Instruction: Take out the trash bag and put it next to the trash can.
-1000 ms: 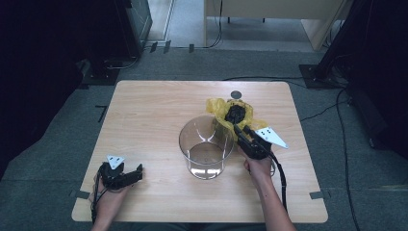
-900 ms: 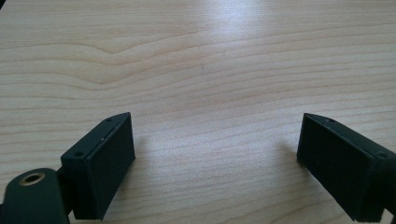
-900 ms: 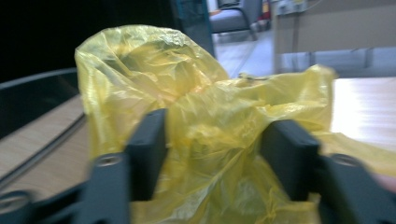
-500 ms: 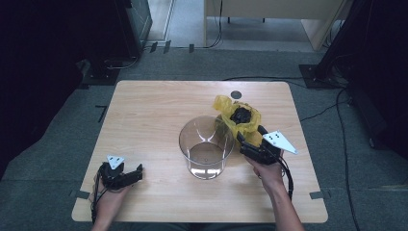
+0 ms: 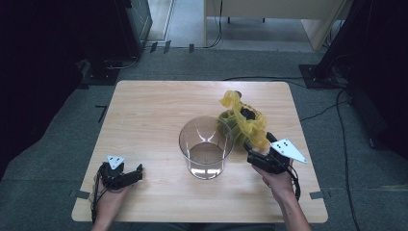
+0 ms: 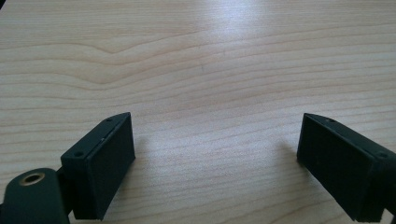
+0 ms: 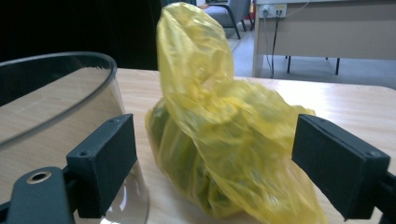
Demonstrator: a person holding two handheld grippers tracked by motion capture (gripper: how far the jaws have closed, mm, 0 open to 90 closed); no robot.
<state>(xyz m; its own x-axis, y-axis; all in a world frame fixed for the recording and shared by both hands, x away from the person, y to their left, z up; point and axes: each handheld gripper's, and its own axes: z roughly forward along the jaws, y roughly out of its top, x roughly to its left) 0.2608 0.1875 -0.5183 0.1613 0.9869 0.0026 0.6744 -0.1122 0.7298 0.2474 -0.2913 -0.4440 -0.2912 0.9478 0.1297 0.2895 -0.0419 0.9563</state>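
Observation:
A crumpled yellow plastic bag (image 5: 243, 120) with dark green contents lies on the wooden table (image 5: 159, 110), right of a clear glass bowl (image 5: 206, 146). My right gripper (image 5: 257, 150) sits just in front of the bag, open, jaws wide apart. In the right gripper view the bag (image 7: 219, 135) stands between and beyond the jaws, and the bowl (image 7: 51, 107) curves in at the left. My left gripper (image 5: 130, 174) rests open near the table's front left corner, over bare wood (image 6: 210, 93).
A small dark round object (image 5: 238, 92) lies on the table behind the bag. Cables (image 5: 337, 106) run over the grey floor at the right. Dark equipment (image 5: 96, 38) stands beyond the table's far left, a desk (image 7: 327, 32) beyond its far side.
My right gripper has drawn back toward the table's front right, away from the bag. The bag's loose top now stands up. The left gripper has stayed put.

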